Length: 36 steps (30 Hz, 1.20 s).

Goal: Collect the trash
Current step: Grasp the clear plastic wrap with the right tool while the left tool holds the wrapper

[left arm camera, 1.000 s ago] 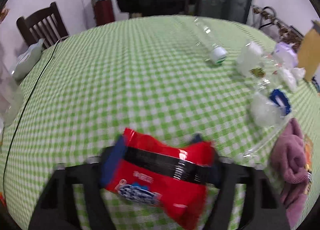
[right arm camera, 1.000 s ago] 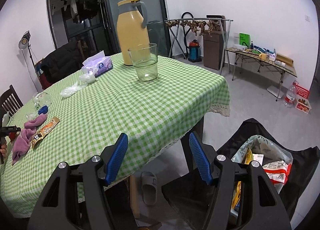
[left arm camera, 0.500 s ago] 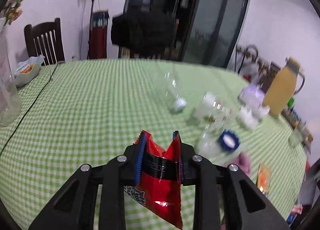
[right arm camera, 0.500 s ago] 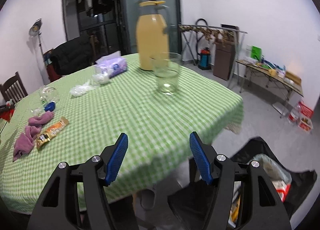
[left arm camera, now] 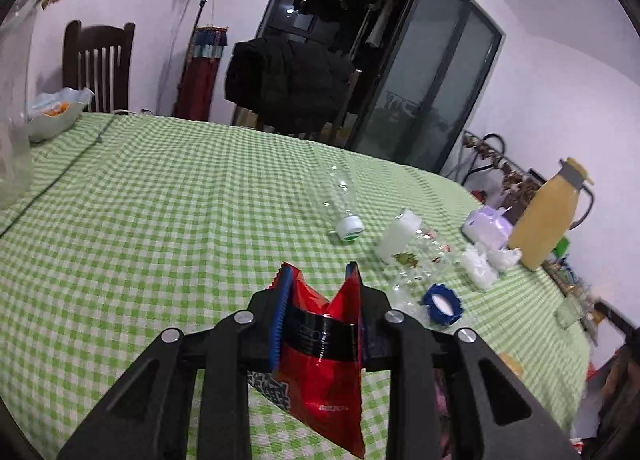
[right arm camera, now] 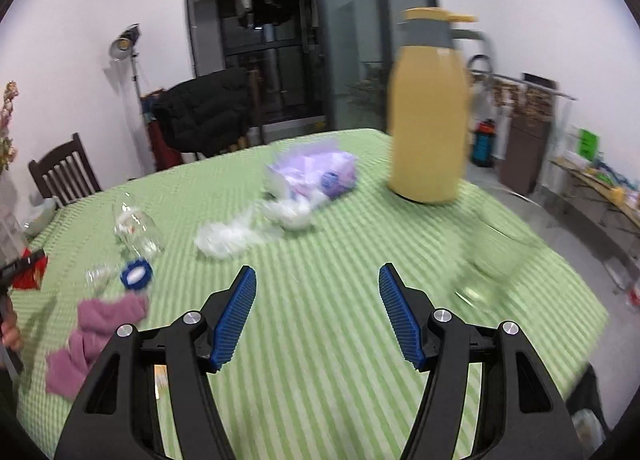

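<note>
Left wrist view: the left gripper (left arm camera: 318, 300) holds a red snack wrapper (left arm camera: 322, 372) above a desk covered in green checked cloth (left arm camera: 160, 220). Its jaws have closed in during the last second and now pinch the wrapper, which hangs crumpled below the blue pads. Farther along the desk lie a clear plastic bottle (left arm camera: 340, 200) on its side, a blue cap (left arm camera: 442, 299), crumpled white plastic (left arm camera: 478, 264), a tissue pack (left arm camera: 486, 228) and a standing yellow jug (left arm camera: 546, 216).

Right wrist view: the picture is blurred. The right gripper (right arm camera: 318, 314) hovers over the desk with its jaws standing wide apart and nothing between them. Ahead sit the white plastic (right arm camera: 228, 236), tissue pack (right arm camera: 316, 174) and jug (right arm camera: 428, 108). At left lies a purple cloth (right arm camera: 92, 336); the red wrapper (right arm camera: 30, 272) shows at the far left edge.
</note>
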{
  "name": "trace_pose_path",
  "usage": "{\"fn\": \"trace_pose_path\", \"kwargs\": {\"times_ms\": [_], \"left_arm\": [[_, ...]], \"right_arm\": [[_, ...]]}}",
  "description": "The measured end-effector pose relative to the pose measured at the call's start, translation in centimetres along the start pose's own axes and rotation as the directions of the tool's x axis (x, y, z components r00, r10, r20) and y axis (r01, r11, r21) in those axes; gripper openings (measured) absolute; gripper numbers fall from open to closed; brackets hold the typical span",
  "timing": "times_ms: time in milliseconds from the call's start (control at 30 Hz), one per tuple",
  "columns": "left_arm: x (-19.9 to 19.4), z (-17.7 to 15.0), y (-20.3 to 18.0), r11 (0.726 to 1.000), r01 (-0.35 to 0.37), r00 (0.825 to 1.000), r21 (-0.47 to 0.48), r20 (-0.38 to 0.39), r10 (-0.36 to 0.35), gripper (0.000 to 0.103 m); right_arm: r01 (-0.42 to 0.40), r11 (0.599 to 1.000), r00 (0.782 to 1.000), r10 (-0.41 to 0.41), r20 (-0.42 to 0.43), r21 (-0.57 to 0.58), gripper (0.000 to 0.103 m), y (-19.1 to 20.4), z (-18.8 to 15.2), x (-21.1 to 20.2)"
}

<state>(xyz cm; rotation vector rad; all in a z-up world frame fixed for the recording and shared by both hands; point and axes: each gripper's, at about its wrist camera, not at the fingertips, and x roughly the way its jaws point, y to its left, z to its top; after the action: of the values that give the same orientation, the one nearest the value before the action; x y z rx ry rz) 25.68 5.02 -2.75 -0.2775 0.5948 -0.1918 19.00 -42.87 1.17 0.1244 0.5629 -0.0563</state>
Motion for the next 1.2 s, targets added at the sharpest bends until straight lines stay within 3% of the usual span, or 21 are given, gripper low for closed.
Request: {"fn": "trace_pose_path", "kwargs": {"times_ms": [200, 433, 533, 567, 600, 633, 833, 1033, 1200], "left_arm": [[-0.4, 0.0, -0.2, 1.0, 0.003, 1.0, -0.002, 0.017, -0.003, 0.024], [0.4, -0.1, 0.0, 0.999, -0.035, 0.999, -0.004, -0.016, 0.035, 0.024], [0.2, 0.0, 0.2, 1.0, -0.019, 1.0, -0.011, -0.009, 0.018, 0.024], [0.1, 0.1, 0.2, 1.0, -0.019, 1.0, -0.011, -0.006, 0.019, 0.024], [0.0, 0.1, 0.2, 1.0, -0.018, 1.0, -0.01, -0.006, 0.018, 0.024], [0.0, 0.1, 0.2, 1.0, -0.016, 1.0, -0.012, -0.006, 0.016, 0.024], [-0.1, 0.3, 0.8, 0.999, 0.001, 1.0, -0.051, -0.009, -0.002, 0.024], [0.3, -0.2, -0.4, 1.0, 0.015, 1.0, -0.014, -0.025, -0.015, 0.024], [1.0, -1.2, -1.6, 0.999, 0.022, 0.999, 0.046, -0.046, -0.02, 0.024]], "right_arm": [[-0.049, 0.996, 0.993, 0.057, -0.103, 0.078, 0.062, -0.3, 3.3, 9.4], [-0.084, 0.959, 0.977, 0.132, -0.165, 0.27, 0.061, -2.3, 5.6, 17.5], [-0.061, 0.939, 0.967, 0.139, -0.213, 0.339, 0.047, -3.1, 5.6, 20.3], [-0.066, 0.93, 0.962, 0.155, -0.224, 0.361, 0.038, -3.3, 5.4, 20.9], [-0.077, 0.923, 0.958, 0.173, -0.23, 0.377, 0.02, -3.5, 5.3, 21.4], [-0.093, 0.909, 0.952, 0.201, -0.231, 0.407, 0.014, -3.6, 4.9, 21.6], [-0.151, 0.936, 0.954, 0.223, -0.2, 0.319, 0.01, -0.7, 3.2, 16.9], [-0.209, 0.956, 0.947, 0.251, -0.201, 0.205, 0.01, 3.0, -0.3, 9.9], [-0.175, 0.975, 0.964, 0.198, -0.176, 0.136, 0.01, 4.0, -1.6, 6.1]]}}
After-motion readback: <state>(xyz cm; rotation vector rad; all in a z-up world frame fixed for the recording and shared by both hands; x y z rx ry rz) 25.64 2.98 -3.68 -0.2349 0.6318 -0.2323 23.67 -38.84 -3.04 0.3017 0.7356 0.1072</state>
